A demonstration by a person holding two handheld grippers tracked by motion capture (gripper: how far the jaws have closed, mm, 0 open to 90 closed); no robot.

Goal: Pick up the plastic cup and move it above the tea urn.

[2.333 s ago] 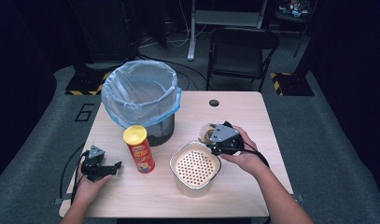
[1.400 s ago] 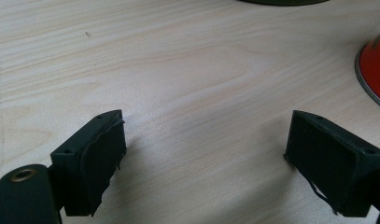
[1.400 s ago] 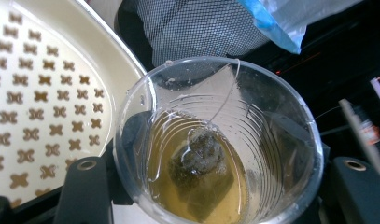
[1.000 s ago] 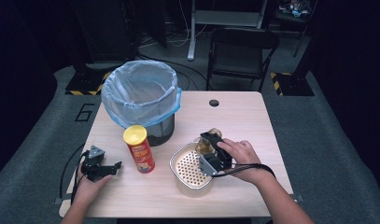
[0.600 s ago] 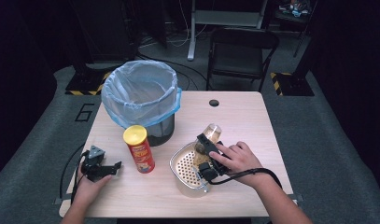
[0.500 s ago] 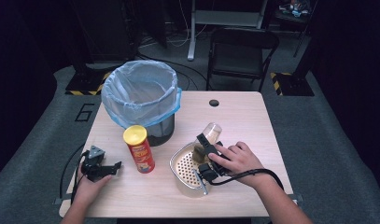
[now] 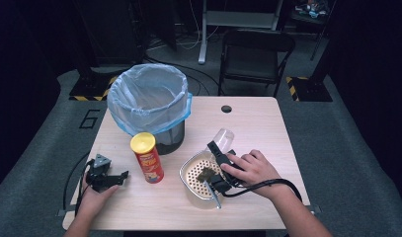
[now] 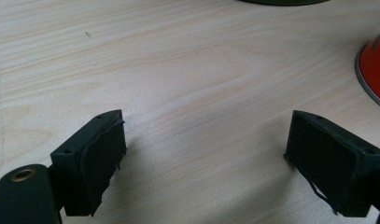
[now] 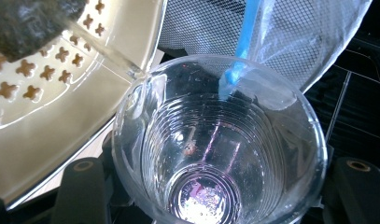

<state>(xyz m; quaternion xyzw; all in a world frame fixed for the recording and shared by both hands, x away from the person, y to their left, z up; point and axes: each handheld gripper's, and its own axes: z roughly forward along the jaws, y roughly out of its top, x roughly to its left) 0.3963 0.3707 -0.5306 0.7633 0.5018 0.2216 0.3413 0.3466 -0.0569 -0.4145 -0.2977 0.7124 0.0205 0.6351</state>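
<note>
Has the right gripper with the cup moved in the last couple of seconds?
Yes. The right gripper, shut on the clear cup, has swung toward the person and left, from the table beyond the perforated basket to over the basket's rim, tipping the cup.

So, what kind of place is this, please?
Probably a lab or studio set up for recording, not a home: a small wooden table stands alone on grey carpet with a number marked on it, yellow-black hazard tape lies behind, and a folding chair sits amid dark surroundings.
</note>
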